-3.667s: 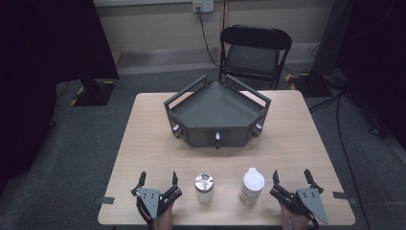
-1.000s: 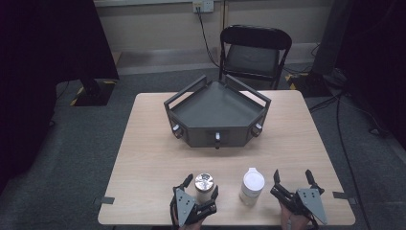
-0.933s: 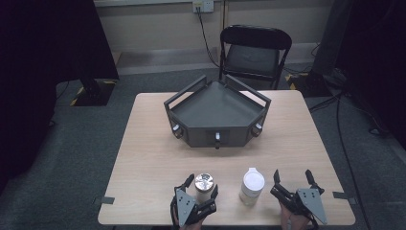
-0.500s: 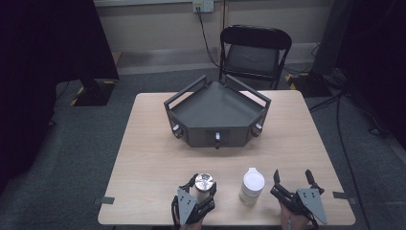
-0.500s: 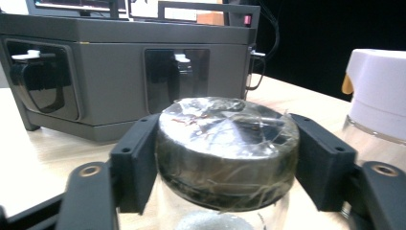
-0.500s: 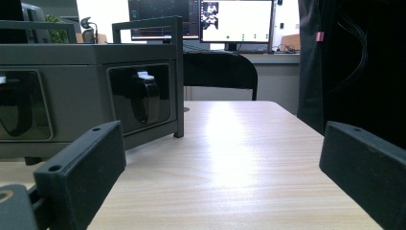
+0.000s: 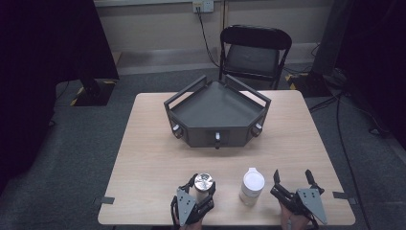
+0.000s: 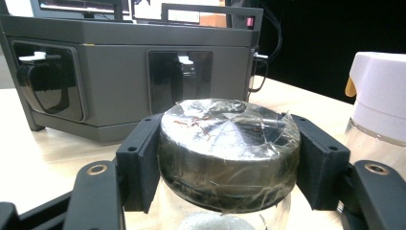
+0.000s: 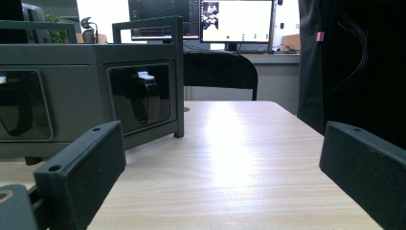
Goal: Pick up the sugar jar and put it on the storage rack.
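A small glass jar with a silver lid (image 7: 203, 180) stands near the table's front edge. My left gripper (image 7: 202, 188) has just been closing around it, and its black pads (image 8: 141, 163) now press both sides of the lid (image 8: 229, 143). A white-capped bottle (image 7: 252, 184) stands just to the jar's right, also seen close by as the bottle (image 8: 378, 105). Right of the bottle, my right gripper (image 7: 293, 181) rests on the table, open, with nothing between its fingers (image 9: 81, 172).
A dark grey angular tray with handles and knobs (image 7: 218, 108) sits at the middle back of the wooden table (image 7: 153, 143); its front wall (image 8: 119, 62) faces both grippers. A black folding chair (image 7: 253, 48) stands behind the table.
The left gripper came in from the left to the jar, and its jaws narrowed onto the lid over the last second. The right gripper, bottle and tray have not moved.
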Demonstrator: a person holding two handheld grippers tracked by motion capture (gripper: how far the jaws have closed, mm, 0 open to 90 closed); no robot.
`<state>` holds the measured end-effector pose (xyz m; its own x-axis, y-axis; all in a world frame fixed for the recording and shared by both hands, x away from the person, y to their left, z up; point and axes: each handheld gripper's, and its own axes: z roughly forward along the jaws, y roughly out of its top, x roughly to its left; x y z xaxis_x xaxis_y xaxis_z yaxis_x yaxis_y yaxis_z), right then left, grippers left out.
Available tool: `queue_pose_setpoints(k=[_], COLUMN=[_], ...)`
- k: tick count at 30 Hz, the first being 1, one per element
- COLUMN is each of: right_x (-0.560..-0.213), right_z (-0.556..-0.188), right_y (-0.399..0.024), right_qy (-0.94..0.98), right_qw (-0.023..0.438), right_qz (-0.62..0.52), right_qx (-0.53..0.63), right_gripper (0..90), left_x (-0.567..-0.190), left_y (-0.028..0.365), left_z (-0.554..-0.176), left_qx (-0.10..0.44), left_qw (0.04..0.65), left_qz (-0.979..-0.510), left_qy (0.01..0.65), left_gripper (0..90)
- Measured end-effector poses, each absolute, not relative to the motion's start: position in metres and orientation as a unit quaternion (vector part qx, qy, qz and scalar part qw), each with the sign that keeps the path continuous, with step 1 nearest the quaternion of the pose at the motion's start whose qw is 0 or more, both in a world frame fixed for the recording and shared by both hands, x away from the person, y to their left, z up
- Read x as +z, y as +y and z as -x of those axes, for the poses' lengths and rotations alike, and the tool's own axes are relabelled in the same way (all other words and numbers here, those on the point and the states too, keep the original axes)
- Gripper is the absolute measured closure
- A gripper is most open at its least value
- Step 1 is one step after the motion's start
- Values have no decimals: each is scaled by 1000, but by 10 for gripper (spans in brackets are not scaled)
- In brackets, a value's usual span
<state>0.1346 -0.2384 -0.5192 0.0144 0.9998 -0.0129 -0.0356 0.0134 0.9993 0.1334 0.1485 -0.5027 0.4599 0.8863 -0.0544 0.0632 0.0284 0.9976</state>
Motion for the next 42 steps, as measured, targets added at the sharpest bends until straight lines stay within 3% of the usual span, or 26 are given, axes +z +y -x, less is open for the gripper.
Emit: queue_pose_setpoints(k=[42], right_x=[-519], right_z=[-135], right_y=[-238], right_qy=[490], right_qw=[516], right_qz=[-492], right_qx=[502], right_gripper=[7], left_x=[-474], left_y=[170], left_z=[-150], left_qx=[338], left_qw=[619], left_qz=[-617], left_qy=[349], left_gripper=[350])
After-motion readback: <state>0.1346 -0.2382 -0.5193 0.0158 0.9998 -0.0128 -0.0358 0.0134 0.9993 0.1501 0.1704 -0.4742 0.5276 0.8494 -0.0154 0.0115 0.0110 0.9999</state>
